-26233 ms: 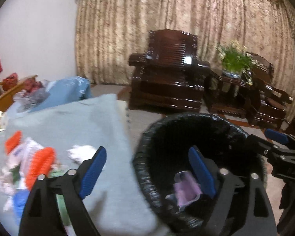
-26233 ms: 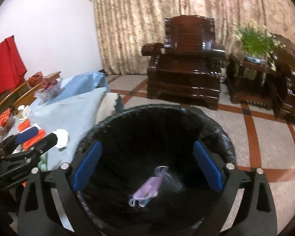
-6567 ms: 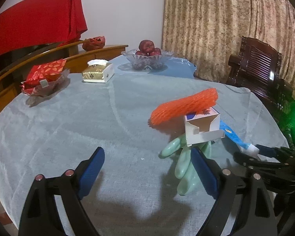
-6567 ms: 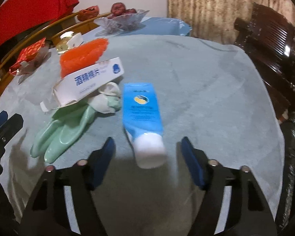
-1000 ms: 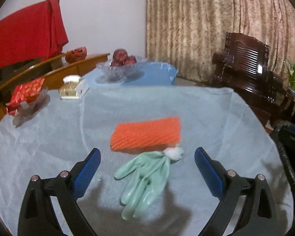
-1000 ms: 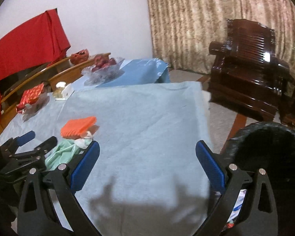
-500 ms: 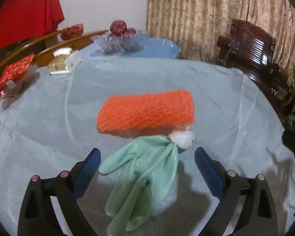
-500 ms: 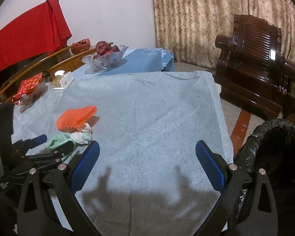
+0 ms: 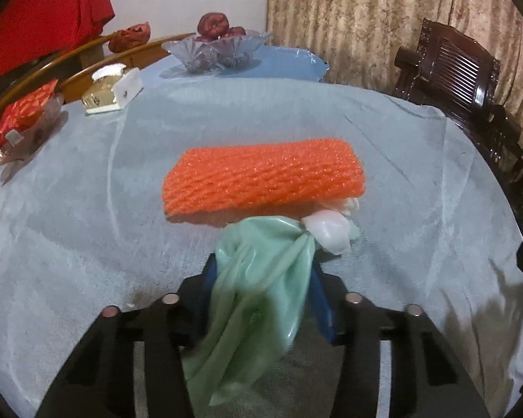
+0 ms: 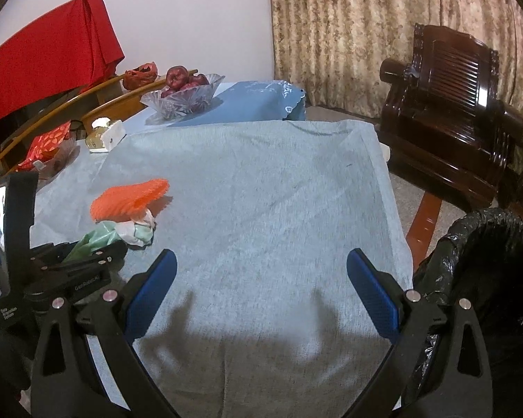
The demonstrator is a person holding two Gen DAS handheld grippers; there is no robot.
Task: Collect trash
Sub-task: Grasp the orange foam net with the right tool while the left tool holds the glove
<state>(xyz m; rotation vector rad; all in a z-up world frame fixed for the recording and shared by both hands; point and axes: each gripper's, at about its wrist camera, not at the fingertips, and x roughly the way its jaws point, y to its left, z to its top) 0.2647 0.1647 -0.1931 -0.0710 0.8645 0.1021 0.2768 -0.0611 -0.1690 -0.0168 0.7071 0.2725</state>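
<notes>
In the left wrist view, the left tongs (image 9: 261, 285) are clamped on the green glove (image 9: 258, 278). The glove is bunched between the two blue pads, and its fingers hang down toward the camera. Its white cuff (image 9: 329, 231) lies on the bench (image 9: 87, 209) just beside the orange foam net (image 9: 263, 181). The net lies flat on the grey cloth, just behind the glove. Farther back stand a glass bowl (image 9: 219, 50) with red fruit, a small box (image 9: 111, 90) and a red packet (image 9: 21, 118).

In the right wrist view, the right tongs (image 10: 261, 296) are wide apart and hold nothing; they hang over the near part of the bench (image 10: 261, 209). At the left, the left tongs (image 10: 76, 261) grip the glove (image 10: 101, 238), with the net (image 10: 129, 198) touching it behind. At the right edge, beside the bench, stands the bin (image 10: 488, 278) with a black bag. A dark wooden chair (image 10: 449, 104) is behind, by the curtain (image 10: 348, 28).
</notes>
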